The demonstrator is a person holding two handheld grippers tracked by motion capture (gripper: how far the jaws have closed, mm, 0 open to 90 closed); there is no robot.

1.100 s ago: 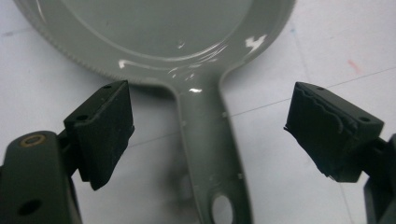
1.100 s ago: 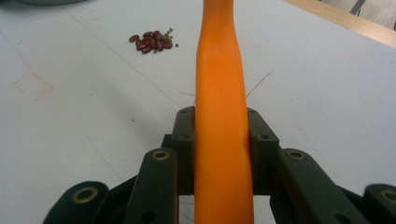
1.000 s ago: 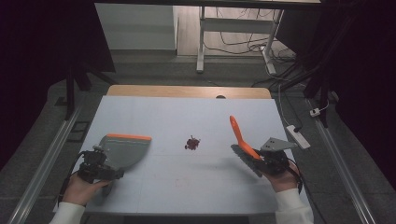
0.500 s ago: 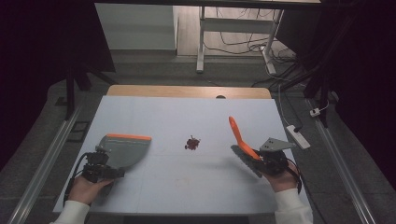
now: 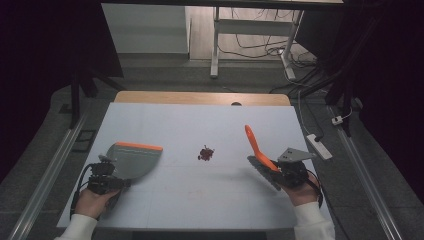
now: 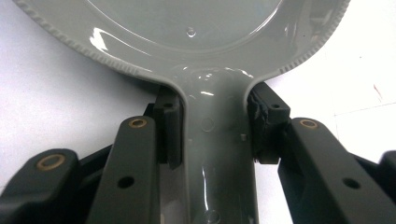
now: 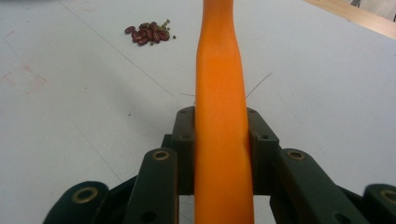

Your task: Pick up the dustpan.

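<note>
The left hand-held gripper [image 5: 111, 176] clamps the handle of a grey dustpan [image 5: 132, 159] resting on the tabletop [image 5: 200, 120]. The right hand-held gripper [image 5: 276, 169] grips an orange brush handle [image 5: 256, 146] angled upward. A small pile of beans [image 5: 205, 153] lies between them

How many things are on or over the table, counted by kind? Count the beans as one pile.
Dustpan: 1
Orange brush: 1
Pile of beans: 1
Grippers: 2, left gripper and right gripper
Total: 5

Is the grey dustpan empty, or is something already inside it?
Empty. In the left gripper view the dustpan shows a bare glossy inside, and in the high view the beans lie in a heap on the table.
</note>
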